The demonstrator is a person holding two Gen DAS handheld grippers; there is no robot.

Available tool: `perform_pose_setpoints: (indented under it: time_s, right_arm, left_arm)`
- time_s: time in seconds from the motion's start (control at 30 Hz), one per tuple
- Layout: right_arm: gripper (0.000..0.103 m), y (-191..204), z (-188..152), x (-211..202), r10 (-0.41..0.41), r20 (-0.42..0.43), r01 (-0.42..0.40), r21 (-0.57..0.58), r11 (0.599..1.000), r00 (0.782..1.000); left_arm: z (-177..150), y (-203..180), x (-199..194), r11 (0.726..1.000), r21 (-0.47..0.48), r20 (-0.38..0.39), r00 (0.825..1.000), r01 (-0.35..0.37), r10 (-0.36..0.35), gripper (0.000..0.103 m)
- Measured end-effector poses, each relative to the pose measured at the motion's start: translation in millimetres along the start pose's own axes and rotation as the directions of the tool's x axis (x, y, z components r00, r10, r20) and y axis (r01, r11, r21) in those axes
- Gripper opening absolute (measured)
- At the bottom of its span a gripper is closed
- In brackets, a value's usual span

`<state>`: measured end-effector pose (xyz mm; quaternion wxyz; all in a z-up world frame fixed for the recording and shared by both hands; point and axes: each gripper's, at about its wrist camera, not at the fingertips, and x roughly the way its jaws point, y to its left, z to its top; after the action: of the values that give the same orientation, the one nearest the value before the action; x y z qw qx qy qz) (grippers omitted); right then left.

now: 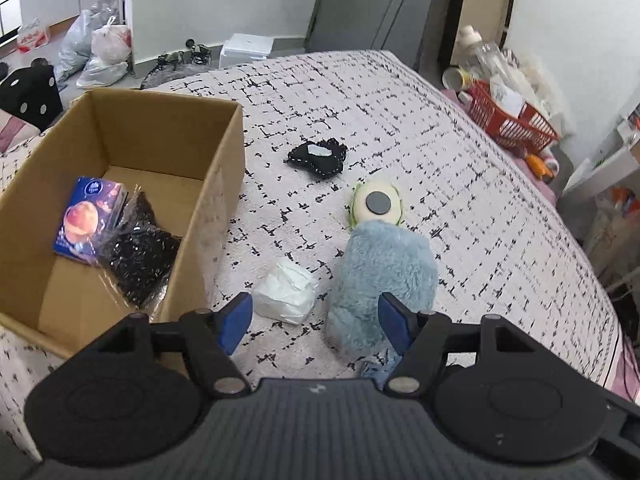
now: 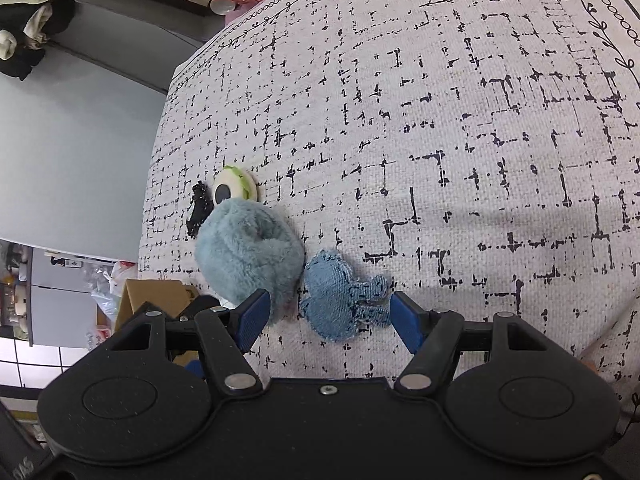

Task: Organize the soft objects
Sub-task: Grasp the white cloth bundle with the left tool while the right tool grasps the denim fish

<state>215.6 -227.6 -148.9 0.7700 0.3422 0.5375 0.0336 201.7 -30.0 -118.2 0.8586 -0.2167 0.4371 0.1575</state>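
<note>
On the patterned bedspread lie a fluffy light-blue plush, a white crumpled soft wad, a cream-and-green round pad with a grey disc and a black fabric piece. My left gripper is open, low over the bed, with the white wad and the plush's near end between its fingers. In the right wrist view the plush lies beside a blue denim patch. My right gripper is open around the denim patch.
An open cardboard box stands at the left on the bed, holding a blue tissue pack and a bag of black bits. A red basket with clutter sits beyond the bed's right edge. Bags lie on the floor far left.
</note>
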Motion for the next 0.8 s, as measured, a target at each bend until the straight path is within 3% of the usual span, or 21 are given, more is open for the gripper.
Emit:
perform_pose_setpoints:
  time_s: [0.13, 0.37, 0.47, 0.57, 0.8]
  right_arm:
    - [0.066, 0.5, 0.1, 4.4, -0.003, -0.011, 0.003, 0.0, 1.0, 1.0]
    - [0.066, -0.3, 1.0, 10.8, -0.012, -0.017, 0.012, -0.002, 1.0, 1.0]
    - [0.066, 1.2, 0.6, 11.6, -0.013, -0.018, 0.013, -0.015, 1.0, 1.0]
    - [0.066, 2.1, -0.6, 13.4, -0.013, -0.024, 0.013, -0.025, 1.0, 1.0]
    - [0.066, 0.2, 0.9, 15.4, -0.027, -0.021, 0.027, -0.023, 0.999, 0.999]
  left_arm:
    - [-5.9, -2.6, 2.9, 0.997, 0.021, 0.053, 0.996, -0.068, 0.067, 0.063]
    - [-4.5, -3.4, 15.4, 0.978, 0.093, 0.072, 0.981, -0.185, 0.178, 0.064]
    - [-1.8, 2.1, 19.5, 0.974, 0.12, 0.079, 0.98, -0.19, 0.182, 0.069]
    - [-2.8, 0.6, 25.4, 0.962, 0.211, 0.075, 0.985, -0.171, 0.158, 0.079]
    - [-14.4, -3.5, 32.2, 0.894, 0.417, 0.12, 0.985, -0.162, 0.123, 0.08]
